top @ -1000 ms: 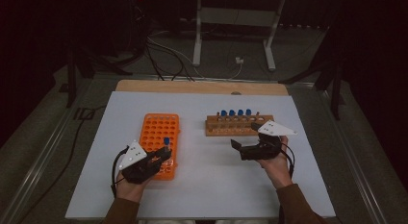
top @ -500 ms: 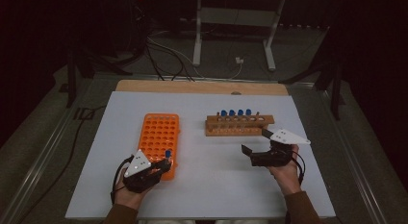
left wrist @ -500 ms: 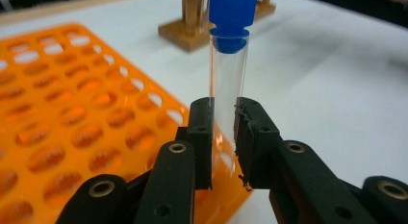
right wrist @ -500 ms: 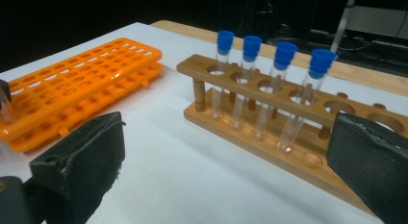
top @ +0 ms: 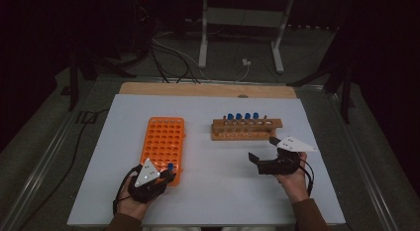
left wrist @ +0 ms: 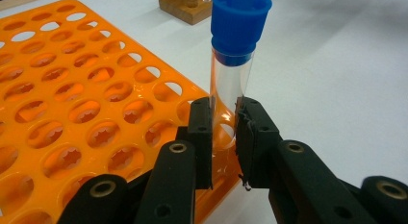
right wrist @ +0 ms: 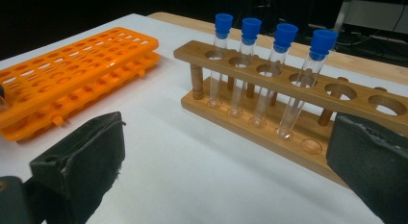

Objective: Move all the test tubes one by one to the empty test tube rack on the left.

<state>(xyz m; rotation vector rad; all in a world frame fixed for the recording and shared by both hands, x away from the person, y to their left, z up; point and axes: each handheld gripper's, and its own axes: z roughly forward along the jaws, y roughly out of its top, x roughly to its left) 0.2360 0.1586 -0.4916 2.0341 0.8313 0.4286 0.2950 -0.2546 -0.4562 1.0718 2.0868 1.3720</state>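
On the white table [top: 218, 201], the orange tube rack [top: 163, 142] stands left of the wooden rack [top: 246, 129]. The left gripper [left wrist: 225, 132] clamps a blue-capped test tube [left wrist: 231, 75] at the orange rack's near right corner, probably seating it; next comes releasing. The right gripper [right wrist: 223, 161] gapes wide, empty.

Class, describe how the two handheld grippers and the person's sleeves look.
Both the left gripper and the right gripper are black with two black jaws, each topped by a grey three-cornered plate, and each trails a black cable. The sleeves are brown.

Left gripper [left wrist: 223, 137] clamps blue-capped tube [left wrist: 231, 80] over orange rack [left wrist: 72, 89].
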